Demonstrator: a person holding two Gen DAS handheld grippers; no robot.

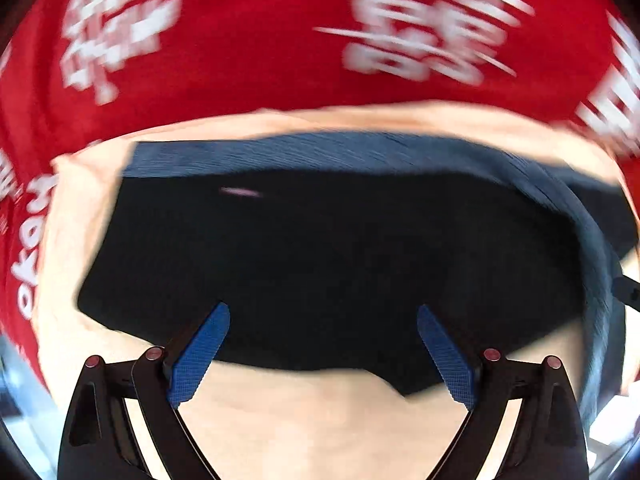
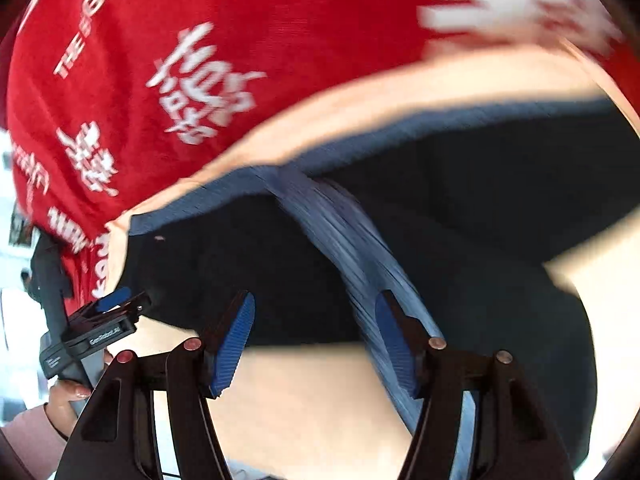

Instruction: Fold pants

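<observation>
A red cloth printed with white lettering (image 1: 248, 40) fills the far part of both views. On it lies a pale peach sheet of fabric (image 1: 288, 408), and spread on that sheet are the dark navy pants with a ribbed blue waistband (image 1: 320, 248), occupying the middle of my left view. In my right view the pants (image 2: 240, 272) run from the left across to the far right, with the ribbed band curving down toward the near right side. My left hand-held gripper (image 1: 323, 350) has its blue-padded fingers spread wide apart, hovering at the near edge of the pants and gripping nothing; it also shows at the left of my right view (image 2: 116, 300), beside the left corner of the pants. My right hand-held gripper (image 2: 316, 346) is likewise spread open, its right finger over the ribbed band, its left finger at the near hem; whether either touches the cloth I cannot tell
</observation>
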